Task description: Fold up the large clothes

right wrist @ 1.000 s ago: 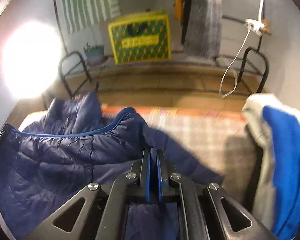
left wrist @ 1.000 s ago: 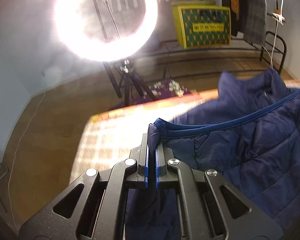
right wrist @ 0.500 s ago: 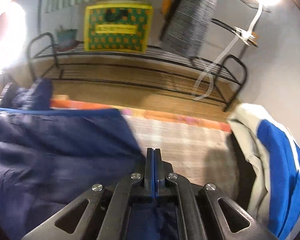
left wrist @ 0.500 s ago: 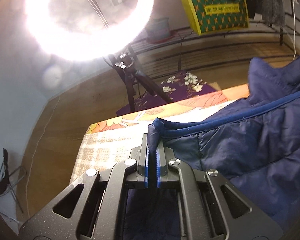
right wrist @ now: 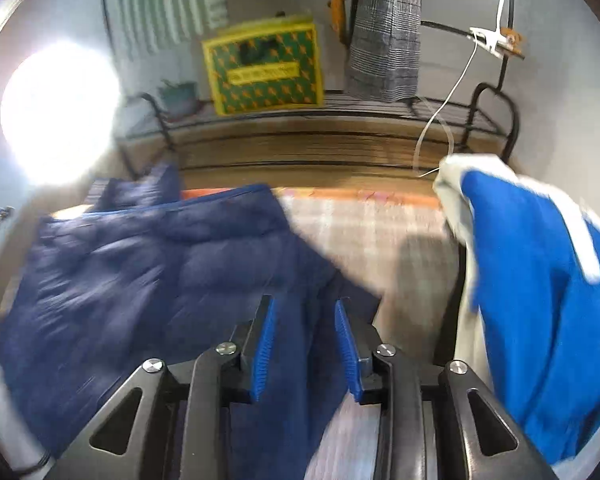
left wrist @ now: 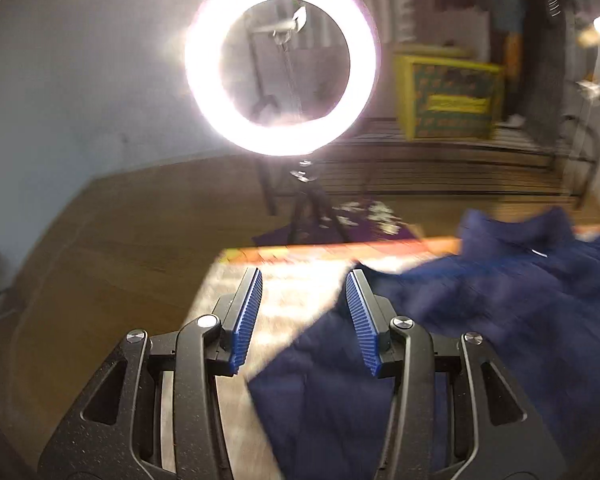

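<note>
A navy quilted jacket [right wrist: 140, 276] lies spread on the checked table cover [right wrist: 372, 232]. In the left wrist view the same jacket [left wrist: 500, 312] fills the right side, its corner lying below the jaws. My left gripper [left wrist: 304, 312] hangs above that corner with its jaws opening; the blue pads touch nothing. My right gripper [right wrist: 304, 340] is over the jacket's right edge, jaws opening too, with cloth lying under the gap but not pinched.
A blue and white garment [right wrist: 540, 300] is heaped at the table's right end. A ring light [left wrist: 282, 62] on a tripod stands beyond the table's far left corner. A yellow-green box [right wrist: 264, 66] sits on a black rack by the wall, beside hanging clothes [right wrist: 386, 28].
Both grippers were shut on the jacket's edge; both now stand apart and the cloth has dropped onto the table. Each gripper has drawn back and up slightly.
</note>
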